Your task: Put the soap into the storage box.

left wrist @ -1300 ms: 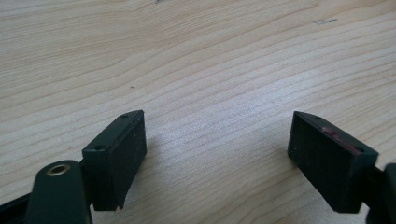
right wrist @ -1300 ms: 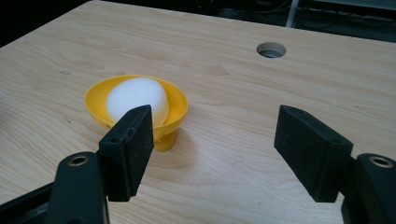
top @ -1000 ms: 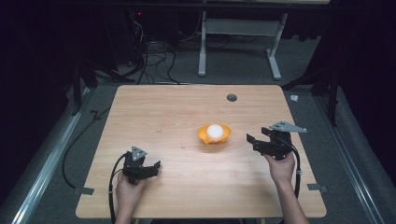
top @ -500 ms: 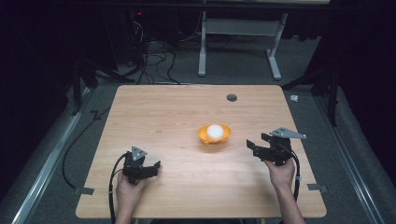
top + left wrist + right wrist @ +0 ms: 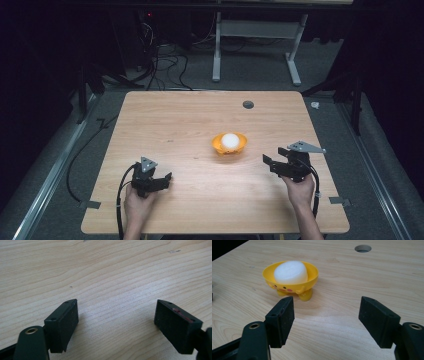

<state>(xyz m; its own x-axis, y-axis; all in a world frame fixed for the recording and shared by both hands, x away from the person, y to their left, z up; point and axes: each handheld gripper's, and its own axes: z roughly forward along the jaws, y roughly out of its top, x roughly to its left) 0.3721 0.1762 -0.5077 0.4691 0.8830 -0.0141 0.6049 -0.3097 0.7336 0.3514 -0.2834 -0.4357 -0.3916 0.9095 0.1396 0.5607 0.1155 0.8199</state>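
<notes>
A yellow duck-faced bowl (image 5: 230,145) on small feet stands right of the table's middle, with a white round puck (image 5: 230,139) lying in it. In the right gripper view the bowl (image 5: 289,283) and puck (image 5: 290,272) sit ahead and left of the jaws. My right gripper (image 5: 272,159) hovers just right of the bowl, pointing toward it, open with nothing between its jaws (image 5: 327,312). My left gripper (image 5: 162,179) rests near the table's front left, open, with bare wood between its jaws (image 5: 116,315).
The wooden table (image 5: 190,115) has a round cable hole (image 5: 248,104) at the back right, also in the right gripper view (image 5: 363,248). Beyond the far edge are a white desk frame (image 5: 255,45) and floor cables (image 5: 165,62). Dark floor surrounds the table.
My right gripper has drawn back slightly toward the near edge, away from the bowl. The left gripper, bowl and puck have not moved.
</notes>
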